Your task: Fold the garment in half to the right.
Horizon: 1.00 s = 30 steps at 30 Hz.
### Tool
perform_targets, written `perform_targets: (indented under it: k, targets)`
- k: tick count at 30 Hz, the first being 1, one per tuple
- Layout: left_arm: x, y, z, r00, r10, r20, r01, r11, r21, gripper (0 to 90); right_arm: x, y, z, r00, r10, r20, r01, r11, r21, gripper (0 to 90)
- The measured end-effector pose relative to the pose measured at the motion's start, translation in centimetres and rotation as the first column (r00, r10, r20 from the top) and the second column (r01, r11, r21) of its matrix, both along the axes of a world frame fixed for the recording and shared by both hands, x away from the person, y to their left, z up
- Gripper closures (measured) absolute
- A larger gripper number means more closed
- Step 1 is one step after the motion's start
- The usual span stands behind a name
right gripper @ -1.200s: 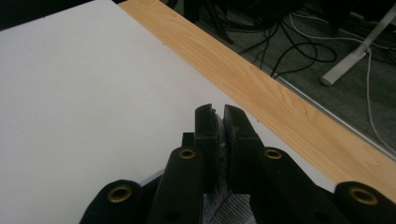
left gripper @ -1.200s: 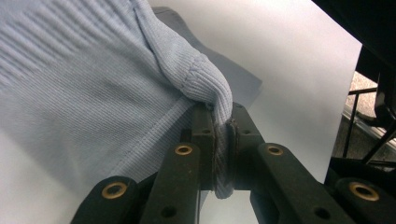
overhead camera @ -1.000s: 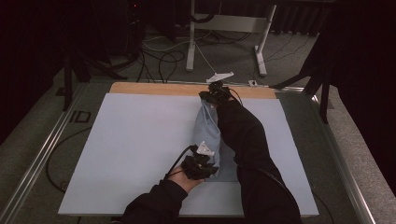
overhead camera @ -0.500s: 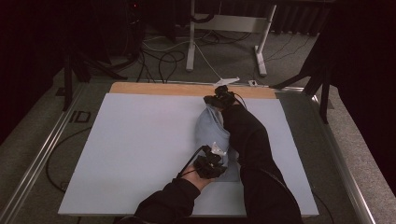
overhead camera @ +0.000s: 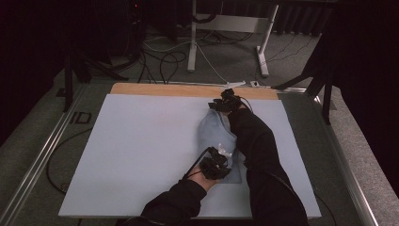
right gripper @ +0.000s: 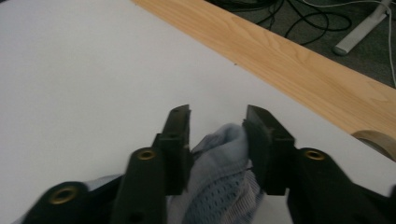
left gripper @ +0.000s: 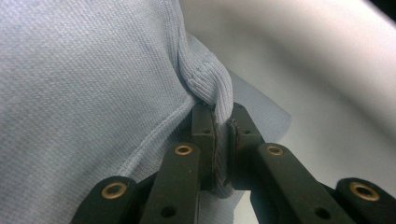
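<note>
We see the pale blue garment [overhead camera: 217, 136] stretched near to far, right of the desk's [overhead camera: 141, 150] middle, on its white top. At the near end our left tongs [overhead camera: 221, 162] pinch a twisted ribbed edge [left gripper: 210, 84] tight. At the far end our right tongs [overhead camera: 221, 104], arm reaching long across the cloth, have just been opening; their jaws now stand spread with a fold of fabric [right gripper: 224, 154] loose between them. The right sleeve [overhead camera: 254, 141] hides the garment's right side, so its shape stays unclear.
</note>
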State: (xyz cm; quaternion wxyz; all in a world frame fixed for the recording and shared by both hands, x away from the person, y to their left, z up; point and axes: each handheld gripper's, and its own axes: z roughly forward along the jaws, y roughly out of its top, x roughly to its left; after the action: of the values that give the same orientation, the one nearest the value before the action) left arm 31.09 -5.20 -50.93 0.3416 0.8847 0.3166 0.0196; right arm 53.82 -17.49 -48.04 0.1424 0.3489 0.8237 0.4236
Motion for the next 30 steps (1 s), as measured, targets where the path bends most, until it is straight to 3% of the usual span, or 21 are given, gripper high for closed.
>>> perform_targets:
  k: [10, 13, 16, 17, 18, 20, 21, 24, 30]
  targets:
    - [0.2, -0.5, -0.2, 0.9999, 0.014, -0.006, -0.014, 0.9999, 0.006, 84.0, -1.6, -1.1, 2.3, 0.9999, 0.002, 0.01, -0.002, 1.0, -0.005, 48.1]
    - [0.2, -0.6, -0.1, 0.9999, 0.012, -0.007, -0.012, 0.9999, 0.002, 83.3, -2.1, -1.3, 2.4, 0.9999, 0.003, 0.012, -0.003, 1.0, -0.006, 51.5]
    - [0.0, -0.6, 0.0, 1.0, 0.005, -0.008, -0.005, 1.0, -0.007, 80.8, -2.9, -1.1, 2.2, 0.9999, 0.016, 0.005, -0.016, 0.9999, 0.004, 62.9]
    - [-0.1, -0.7, 0.0, 1.0, 0.003, -0.009, -0.003, 0.9999, -0.014, 80.8, -2.9, -1.1, 2.2, 0.9999, 0.016, 0.005, -0.016, 0.9999, 0.004, 62.9]
    - [-0.3, -0.8, 0.1, 0.9999, -0.007, -0.011, 0.007, 0.9998, -0.016, 77.4, -3.3, -0.9, 2.0, 0.9994, 0.034, -0.001, -0.034, 0.9994, -0.004, 71.9]
    - [-0.6, -1.0, 0.2, 0.9997, -0.023, -0.005, 0.023, 0.9997, -0.011, 76.2, -3.5, -0.7, 1.9, 0.999, 0.043, -0.008, -0.043, 0.999, -0.012, 76.2]
    - [-0.8, -1.2, 0.3, 0.9996, -0.029, 0.004, 0.029, 0.9996, -0.006, 75.1, -3.7, -0.5, 1.5, 0.9983, 0.056, -0.013, -0.057, 0.9978, -0.034, 86.2]
    - [-1.1, -1.6, 0.3, 0.9988, -0.043, 0.021, 0.043, 0.999, 0.014, 75.2, -3.8, -0.3, 1.0, 0.9982, 0.058, -0.018, -0.059, 0.9965, -0.06, 90.0]
    - [-1.5, -1.7, 0.2, 0.9985, -0.052, 0.017, 0.052, 0.9987, 0.006, 74.9, -3.6, -0.2, -1.0, 0.9981, 0.038, -0.049, -0.043, 0.9941, -0.099, 90.0]
